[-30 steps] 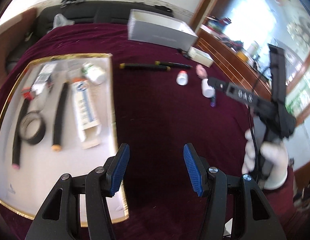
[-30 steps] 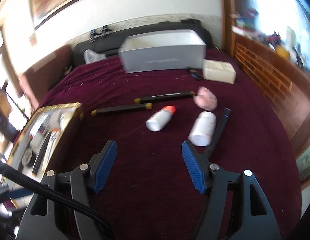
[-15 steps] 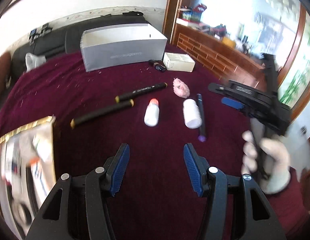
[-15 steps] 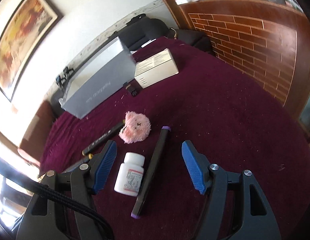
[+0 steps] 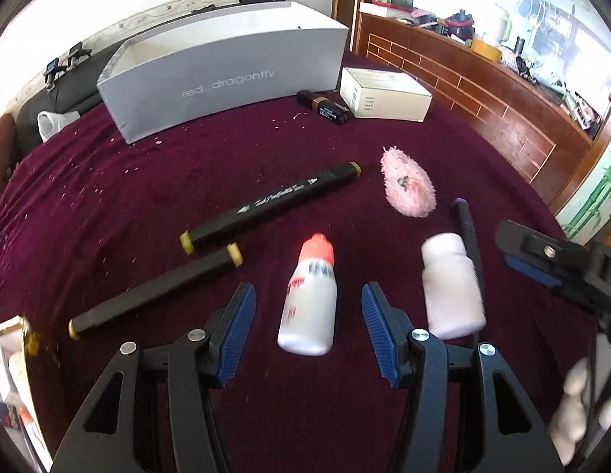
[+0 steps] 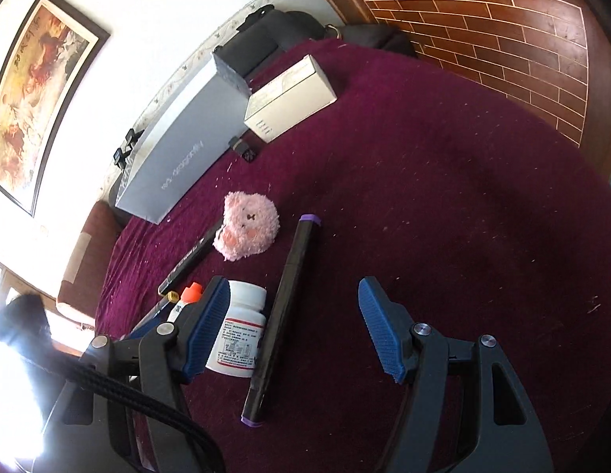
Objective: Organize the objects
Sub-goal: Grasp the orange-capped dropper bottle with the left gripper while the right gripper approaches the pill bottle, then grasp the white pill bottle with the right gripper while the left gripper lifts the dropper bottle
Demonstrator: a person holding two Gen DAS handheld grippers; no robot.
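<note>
A white bottle with an orange cap (image 5: 308, 303) lies on the maroon cloth between the blue pads of my left gripper (image 5: 310, 331), which is open and clear of it. Just right of it lie a white pill bottle (image 5: 451, 287) and a black marker with purple ends (image 5: 469, 232). My right gripper (image 6: 293, 327) is open, low over that purple marker (image 6: 283, 307), with the pill bottle (image 6: 238, 335) against the inside of its left finger. A pink plush (image 6: 248, 230) sits beyond. Two black markers with yellow caps (image 5: 271, 207) (image 5: 155, 295) lie left of the bottles.
A grey open box (image 5: 226, 75) stands at the back, with a small white carton (image 5: 384, 92) and a small black item (image 5: 325, 106) beside it. The gold-rimmed tray (image 5: 13, 354) shows at the lower left edge. A white-gloved hand (image 5: 581, 406) is at the lower right.
The left gripper swung away from the tray, rightward, and came down over the orange-capped bottle. The right gripper rolled and closed in over the purple marker, then nearly stopped. Both jaw gaps are unchanged.
</note>
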